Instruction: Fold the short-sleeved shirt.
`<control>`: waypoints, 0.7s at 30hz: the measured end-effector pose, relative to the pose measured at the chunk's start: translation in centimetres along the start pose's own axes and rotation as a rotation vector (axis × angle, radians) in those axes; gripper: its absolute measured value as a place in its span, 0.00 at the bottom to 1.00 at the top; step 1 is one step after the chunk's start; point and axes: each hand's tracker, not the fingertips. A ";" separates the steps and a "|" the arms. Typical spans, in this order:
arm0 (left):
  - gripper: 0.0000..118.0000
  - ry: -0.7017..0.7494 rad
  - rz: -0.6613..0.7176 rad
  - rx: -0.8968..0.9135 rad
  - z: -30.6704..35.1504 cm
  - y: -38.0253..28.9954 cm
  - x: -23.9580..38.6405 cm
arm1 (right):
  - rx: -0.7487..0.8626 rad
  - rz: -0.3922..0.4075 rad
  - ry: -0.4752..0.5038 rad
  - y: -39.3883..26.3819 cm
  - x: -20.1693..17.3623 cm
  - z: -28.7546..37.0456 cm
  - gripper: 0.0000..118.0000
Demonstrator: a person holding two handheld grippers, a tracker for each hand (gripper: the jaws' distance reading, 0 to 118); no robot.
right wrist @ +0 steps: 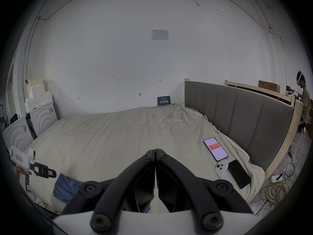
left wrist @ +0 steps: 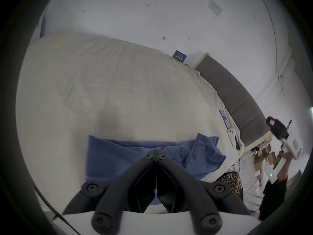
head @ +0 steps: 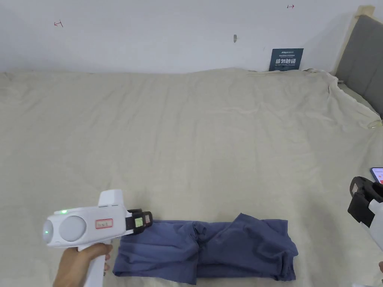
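A blue short-sleeved shirt [head: 205, 250] lies folded into a long band near the bed's front edge, rumpled toward its right end; it also appears in the left gripper view [left wrist: 118, 155] and the right gripper view [right wrist: 66, 187]. My left gripper [head: 144, 220] hovers just above the shirt's upper left corner, jaws shut with nothing between them [left wrist: 155, 152]. My right gripper [head: 361, 194] is raised off the bed's right side, away from the shirt, and its jaws are shut and hold nothing [right wrist: 155, 151].
The bed is covered by a beige sheet [head: 179, 142]. Two phones [right wrist: 216, 148] and a white controller [right wrist: 221, 170] lie at the bed's right edge by the grey headboard [head: 362, 63]. A blue sign [head: 286, 59] leans on the wall. Cables [right wrist: 274, 193] lie on the floor. Another person [right wrist: 304, 101] stands far right.
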 end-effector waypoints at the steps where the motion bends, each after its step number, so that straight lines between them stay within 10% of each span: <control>1: 0.05 0.011 0.016 -0.008 0.3 0.3 -1.0 | -0.001 0.001 0.002 0.0 -0.1 -0.1 0.00; 8: 0.76 0.083 0.120 -0.064 0.5 0.4 -6.4 | -0.012 0.015 0.016 -0.1 -1.1 -0.5 0.00; 21: 0.61 0.079 0.110 -0.199 -3.5 -2.0 -8.8 | -0.038 0.031 0.009 -0.4 -1.6 -1.1 0.00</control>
